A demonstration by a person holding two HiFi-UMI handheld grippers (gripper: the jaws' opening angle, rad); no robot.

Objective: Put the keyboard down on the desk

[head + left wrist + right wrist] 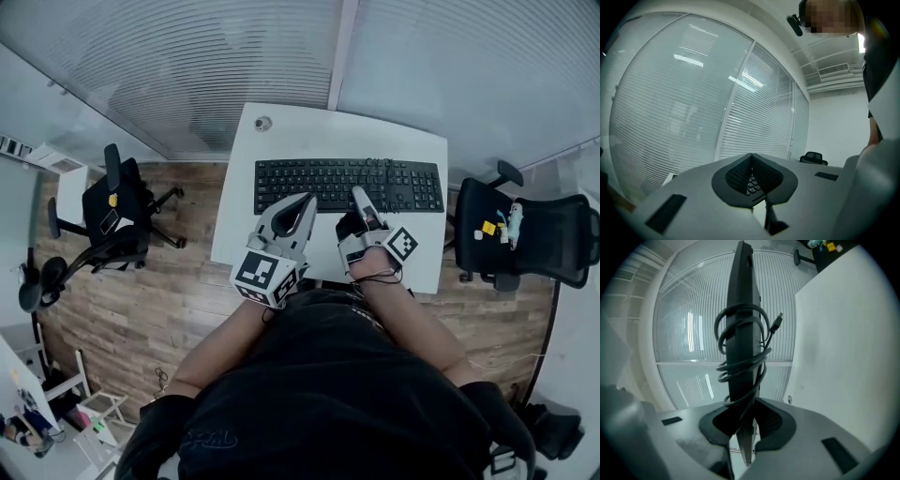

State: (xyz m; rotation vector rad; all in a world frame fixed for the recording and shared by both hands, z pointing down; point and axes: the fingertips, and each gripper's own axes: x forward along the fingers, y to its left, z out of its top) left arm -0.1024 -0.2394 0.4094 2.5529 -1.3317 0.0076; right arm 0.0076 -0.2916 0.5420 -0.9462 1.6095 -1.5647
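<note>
White desk (pixel 281 141) sits under the black keyboard (pixel 347 184), pinched at its near edge by the right gripper (pixel 360 197) for lowering; left gripper (pixel 304 201) pressed together, empty.

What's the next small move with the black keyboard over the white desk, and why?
Probably lower the right gripper straight down until the black keyboard, its cable wound round it, lies flat on the white desk. The jaws clamp its near edge, and the right gripper view shows a gap between keyboard and desk, so opening now would likely drop it.
</note>
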